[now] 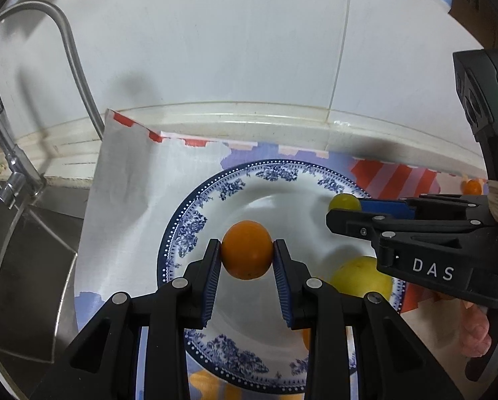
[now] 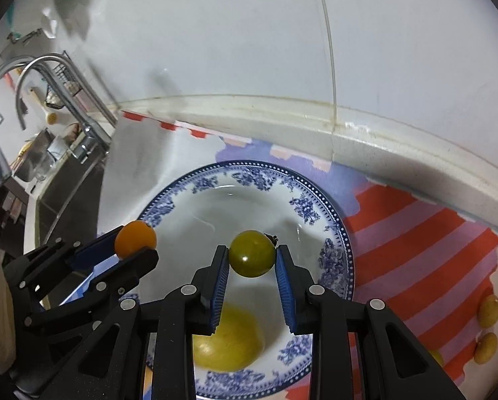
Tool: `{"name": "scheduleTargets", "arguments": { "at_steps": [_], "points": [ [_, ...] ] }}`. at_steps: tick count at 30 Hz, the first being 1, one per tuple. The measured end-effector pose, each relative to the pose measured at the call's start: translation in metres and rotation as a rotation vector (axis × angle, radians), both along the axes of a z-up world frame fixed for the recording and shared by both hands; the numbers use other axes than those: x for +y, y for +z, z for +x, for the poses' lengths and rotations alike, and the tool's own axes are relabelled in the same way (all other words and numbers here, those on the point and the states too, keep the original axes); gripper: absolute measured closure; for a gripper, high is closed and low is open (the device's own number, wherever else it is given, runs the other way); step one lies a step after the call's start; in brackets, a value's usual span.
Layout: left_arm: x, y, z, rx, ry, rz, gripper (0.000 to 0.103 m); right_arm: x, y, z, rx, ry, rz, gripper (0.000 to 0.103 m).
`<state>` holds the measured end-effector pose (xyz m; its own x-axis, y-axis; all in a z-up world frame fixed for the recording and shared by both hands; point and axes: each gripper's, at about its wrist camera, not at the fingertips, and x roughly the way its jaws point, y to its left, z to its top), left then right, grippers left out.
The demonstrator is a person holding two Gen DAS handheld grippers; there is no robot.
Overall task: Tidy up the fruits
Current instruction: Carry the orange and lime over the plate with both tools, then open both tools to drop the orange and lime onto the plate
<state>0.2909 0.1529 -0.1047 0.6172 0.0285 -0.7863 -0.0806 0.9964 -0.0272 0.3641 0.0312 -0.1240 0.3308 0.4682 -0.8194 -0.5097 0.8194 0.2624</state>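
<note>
My left gripper [image 1: 247,255] is shut on a small orange tomato [image 1: 247,250] and holds it above a blue-and-white patterned plate [image 1: 182,230]. My right gripper [image 2: 252,258] is shut on a green tomato [image 2: 252,253] over the same plate [image 2: 335,250]. A larger yellow fruit [image 2: 228,340] lies on the plate below the right gripper, also seen in the left wrist view as the yellow fruit [image 1: 359,276]. Each gripper shows in the other's view: the right one [image 1: 345,208] with its green tomato [image 1: 344,201], the left one [image 2: 137,243] with the orange tomato [image 2: 135,238].
The plate rests on a striped red, purple and white cloth [image 2: 415,240] against a white tiled wall. A sink with a curved tap [image 1: 65,60] is at the left. Small yellow fruits [image 2: 489,310] lie on the cloth at the right. An orange one [image 1: 472,186] lies farther back.
</note>
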Motion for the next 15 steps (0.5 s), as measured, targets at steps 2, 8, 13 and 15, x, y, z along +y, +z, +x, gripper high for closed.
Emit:
{"name": "scheduleTargets", "arguments": {
  "at_steps": [2, 8, 13, 15],
  "points": [
    [0.001, -0.003, 0.002, 0.005, 0.005, -0.006, 0.071, 0.001, -0.002, 0.003, 0.004, -0.001, -0.007, 0.073],
    [0.003, -0.004, 0.003, 0.002, 0.009, -0.014, 0.071, 0.003, -0.004, 0.004, 0.006, 0.004, -0.009, 0.073],
    [0.006, 0.007, -0.008, -0.024, 0.037, -0.016, 0.067, 0.000, 0.001, -0.001, -0.012, -0.002, 0.001, 0.070],
    [0.004, 0.017, -0.016, -0.047, 0.044, -0.006, 0.067, -0.003, 0.009, -0.008, -0.048, -0.005, -0.008, 0.070]
  ]
}}
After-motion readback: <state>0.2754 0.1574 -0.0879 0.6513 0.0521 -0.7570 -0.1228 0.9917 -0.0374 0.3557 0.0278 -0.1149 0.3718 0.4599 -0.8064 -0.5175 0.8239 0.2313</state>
